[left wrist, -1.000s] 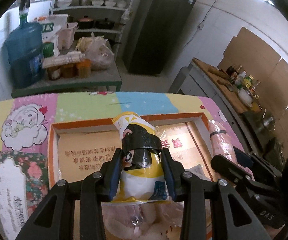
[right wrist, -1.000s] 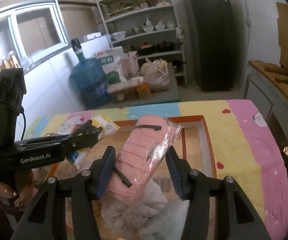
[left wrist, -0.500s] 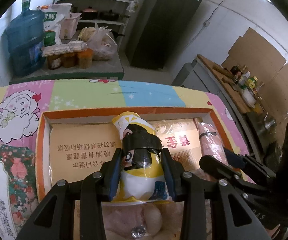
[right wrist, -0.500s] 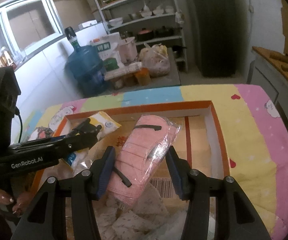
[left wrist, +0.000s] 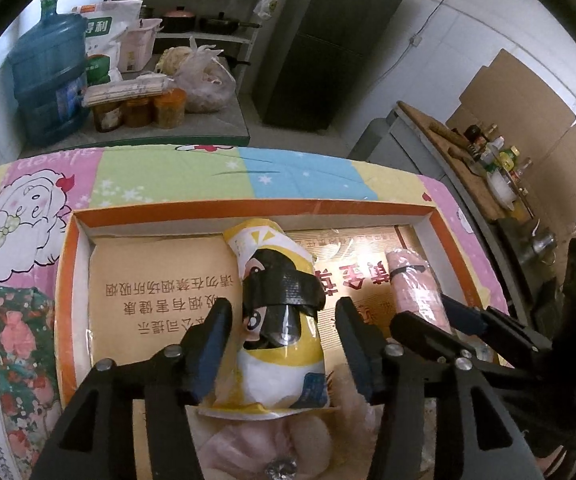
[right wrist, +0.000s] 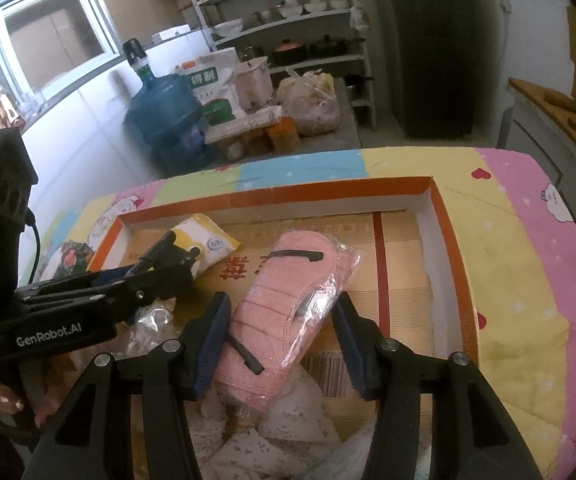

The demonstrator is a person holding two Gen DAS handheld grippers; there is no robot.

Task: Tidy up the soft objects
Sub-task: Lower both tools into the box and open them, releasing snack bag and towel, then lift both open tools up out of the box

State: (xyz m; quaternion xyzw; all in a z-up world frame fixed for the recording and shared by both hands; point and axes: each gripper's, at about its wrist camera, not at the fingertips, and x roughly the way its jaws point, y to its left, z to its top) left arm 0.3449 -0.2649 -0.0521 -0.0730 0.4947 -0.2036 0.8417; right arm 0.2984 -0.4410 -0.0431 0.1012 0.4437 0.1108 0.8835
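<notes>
A yellow and white packet with a cartoon face [left wrist: 278, 320] lies in the orange-rimmed cardboard tray [left wrist: 248, 205]. My left gripper [left wrist: 284, 336] is open, its fingers apart on either side of the packet. A pink packet of masks in clear wrap [right wrist: 288, 312] lies in the same tray [right wrist: 447, 216]. My right gripper [right wrist: 282, 340] is open around it, fingers clear of its sides. The pink packet also shows in the left wrist view [left wrist: 415, 292], and the yellow packet in the right wrist view [right wrist: 208, 244].
Pale soft items in clear bags [right wrist: 288, 420] lie at the near end of the tray. The tray sits on a colourful cartoon cloth [right wrist: 527, 260]. A flowered box [left wrist: 8, 360] lies to the left. Beyond stand a water bottle [left wrist: 48, 80], shelves and a dark fridge [left wrist: 327, 40].
Both grippers lowered their packets into the tray and opened. The yellow packet and the pink packet now rest on the tray floor, free of the fingers.
</notes>
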